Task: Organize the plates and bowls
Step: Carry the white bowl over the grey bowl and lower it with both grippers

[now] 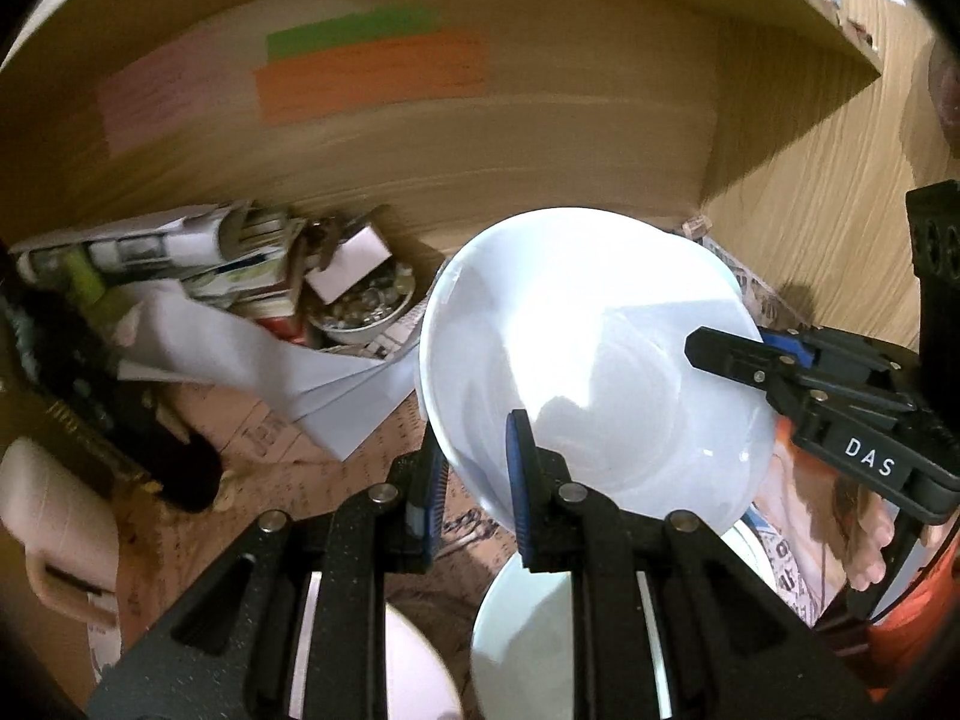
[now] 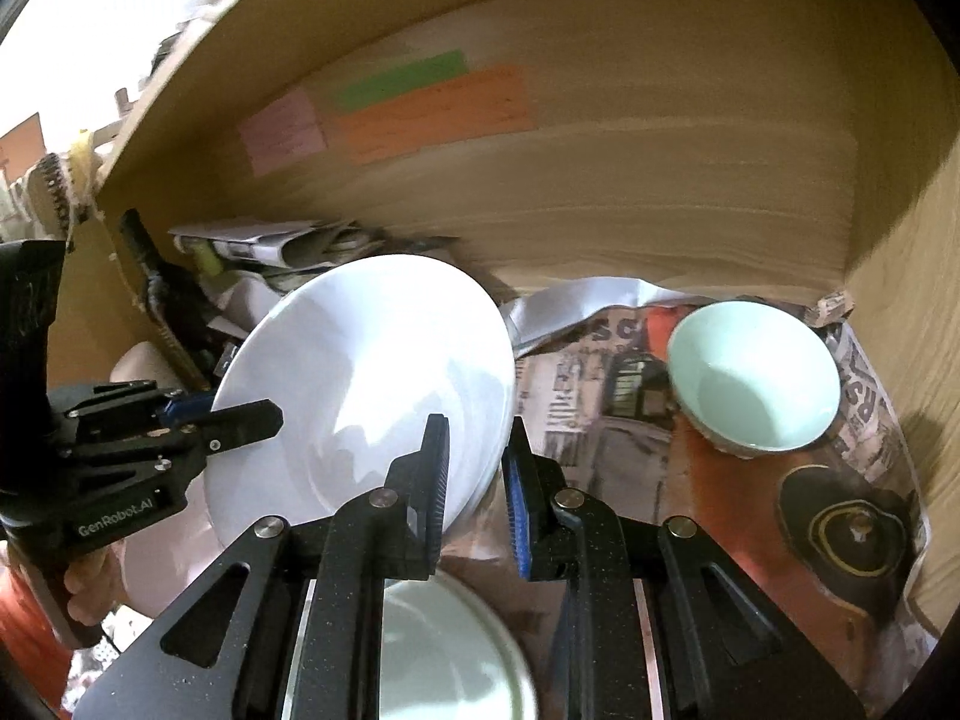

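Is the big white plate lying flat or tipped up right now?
Tipped. The white plate is lifted off the newspaper, its face slanted, with the left gripper and right gripper each clamped on an opposite rim.

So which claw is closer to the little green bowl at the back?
Right. The right claw, gripping the white plate, is beside the green bowl; the left claw grips the plate's far edge.

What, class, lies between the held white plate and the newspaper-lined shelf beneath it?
A pale green plate lies directly under the white plate, which both claws, left and right, hold by opposite rims. The green bowl stands clear, further right.
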`<state>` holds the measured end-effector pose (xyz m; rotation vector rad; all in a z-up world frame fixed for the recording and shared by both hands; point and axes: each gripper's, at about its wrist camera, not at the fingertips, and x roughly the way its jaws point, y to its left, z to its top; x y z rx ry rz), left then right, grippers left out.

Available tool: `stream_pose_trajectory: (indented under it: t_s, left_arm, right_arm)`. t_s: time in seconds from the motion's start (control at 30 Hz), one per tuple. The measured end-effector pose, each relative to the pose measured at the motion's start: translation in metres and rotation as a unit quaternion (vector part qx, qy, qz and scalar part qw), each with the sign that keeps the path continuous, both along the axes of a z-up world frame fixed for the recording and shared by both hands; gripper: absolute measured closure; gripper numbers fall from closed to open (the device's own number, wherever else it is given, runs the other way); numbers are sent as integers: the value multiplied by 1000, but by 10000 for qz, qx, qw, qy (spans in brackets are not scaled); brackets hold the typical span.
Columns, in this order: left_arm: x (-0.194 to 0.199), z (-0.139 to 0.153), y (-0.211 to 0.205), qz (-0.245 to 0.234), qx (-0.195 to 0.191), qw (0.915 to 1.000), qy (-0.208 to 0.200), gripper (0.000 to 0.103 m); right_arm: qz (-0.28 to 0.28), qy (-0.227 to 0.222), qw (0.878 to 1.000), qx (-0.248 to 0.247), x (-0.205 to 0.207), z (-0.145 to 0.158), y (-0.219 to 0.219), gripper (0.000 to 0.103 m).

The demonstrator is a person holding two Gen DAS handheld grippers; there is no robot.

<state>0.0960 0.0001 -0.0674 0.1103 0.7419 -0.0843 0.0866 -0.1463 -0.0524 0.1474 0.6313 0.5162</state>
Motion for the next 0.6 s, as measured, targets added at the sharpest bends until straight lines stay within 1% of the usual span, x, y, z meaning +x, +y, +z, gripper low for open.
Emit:
stream_pose_trajectory:
  t_s: [0.33,0.6]
  left_arm:
    - [-42,4,36,385,-192,9986,-317,85]
    - [-72,1,62,661,-240,9968,-375,85]
  right_arm:
    - [330,-94,9994,-3,-27,5,36,87]
    - [603,-58,9982,-20,-43,1,70,87]
